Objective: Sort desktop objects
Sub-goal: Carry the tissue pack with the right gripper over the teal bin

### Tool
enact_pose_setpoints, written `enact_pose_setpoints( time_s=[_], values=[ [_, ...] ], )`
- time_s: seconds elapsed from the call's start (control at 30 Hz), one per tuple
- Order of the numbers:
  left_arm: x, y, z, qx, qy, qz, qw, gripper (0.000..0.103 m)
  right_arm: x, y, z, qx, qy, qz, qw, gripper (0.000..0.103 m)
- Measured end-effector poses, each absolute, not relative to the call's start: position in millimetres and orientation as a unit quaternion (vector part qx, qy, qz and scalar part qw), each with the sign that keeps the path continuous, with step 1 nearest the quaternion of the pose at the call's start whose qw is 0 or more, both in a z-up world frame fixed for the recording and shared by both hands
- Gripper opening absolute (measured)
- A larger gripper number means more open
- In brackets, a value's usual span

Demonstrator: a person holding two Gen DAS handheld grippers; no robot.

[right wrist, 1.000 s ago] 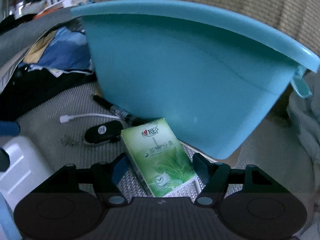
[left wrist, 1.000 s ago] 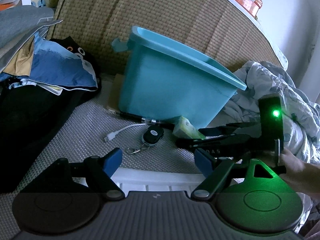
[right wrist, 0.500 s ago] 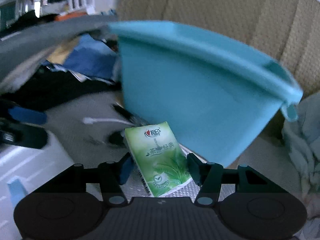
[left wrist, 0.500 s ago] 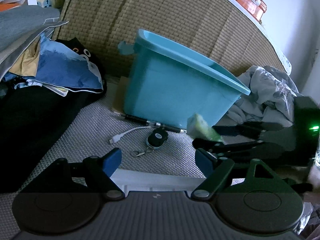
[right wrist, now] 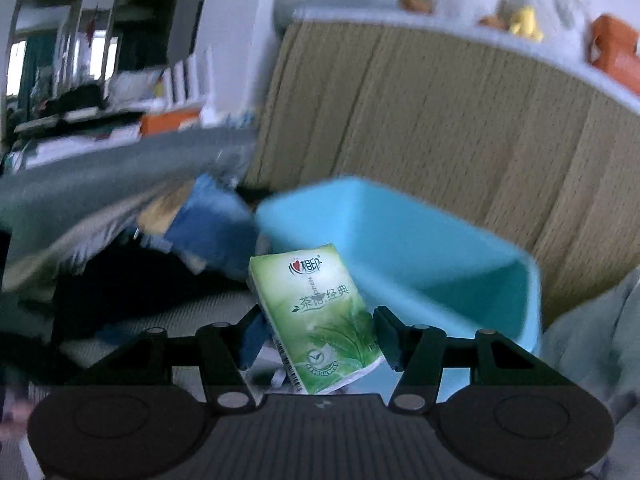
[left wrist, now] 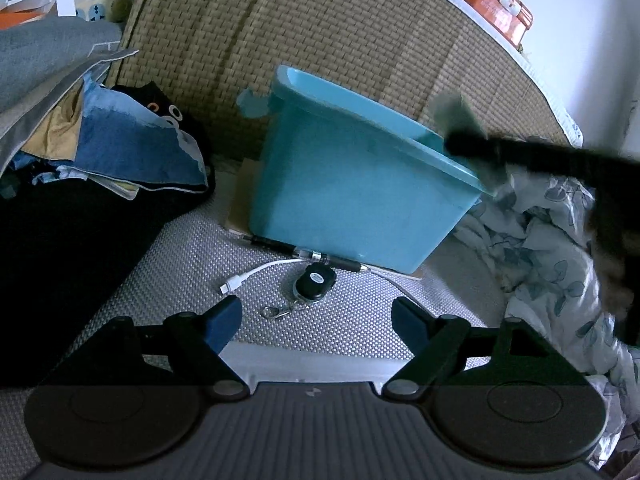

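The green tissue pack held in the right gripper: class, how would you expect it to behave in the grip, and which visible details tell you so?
The green tissue pack is probably soft: its lower corner looks crumpled by the right gripper. It is likely light, since it stays up pinched only at its lower end. Its glossy wrapper may be slippery; it already sits tilted.

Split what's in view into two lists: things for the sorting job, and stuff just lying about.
Job: green tissue pack held in the right tool; blue bin; key fob; white cable; black pen; open left tool.

Lying about: folded clothes; floral bedding; orange box.
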State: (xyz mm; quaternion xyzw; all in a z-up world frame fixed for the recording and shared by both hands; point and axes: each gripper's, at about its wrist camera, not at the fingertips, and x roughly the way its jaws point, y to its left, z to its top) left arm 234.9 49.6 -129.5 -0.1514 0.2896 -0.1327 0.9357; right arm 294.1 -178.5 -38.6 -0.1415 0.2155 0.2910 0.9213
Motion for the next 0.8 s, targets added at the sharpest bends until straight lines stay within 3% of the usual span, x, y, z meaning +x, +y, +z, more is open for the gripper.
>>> enact_pose_setpoints(
  time_s=[0.13, 0.5, 0.8],
  values=[
    [235, 50, -129, -0.155, 0.288, -0.133, 0.935, 0.085, 321, -179, -18, -0.115, 0.205, 0.258, 0.937, 0.061],
    [236, 53, -129, -0.166, 0.285, -0.131, 0.935, 0.086, 389, -194, -25, -0.020, 0.275, 0.178, 0.945, 0.061],
    [235, 51, -129, -0.159, 0.281, -0.126, 0.938, 0.086, 408, -186, -43, -0.043, 0.305, 0.122, 0.944, 0.061]
  ],
)
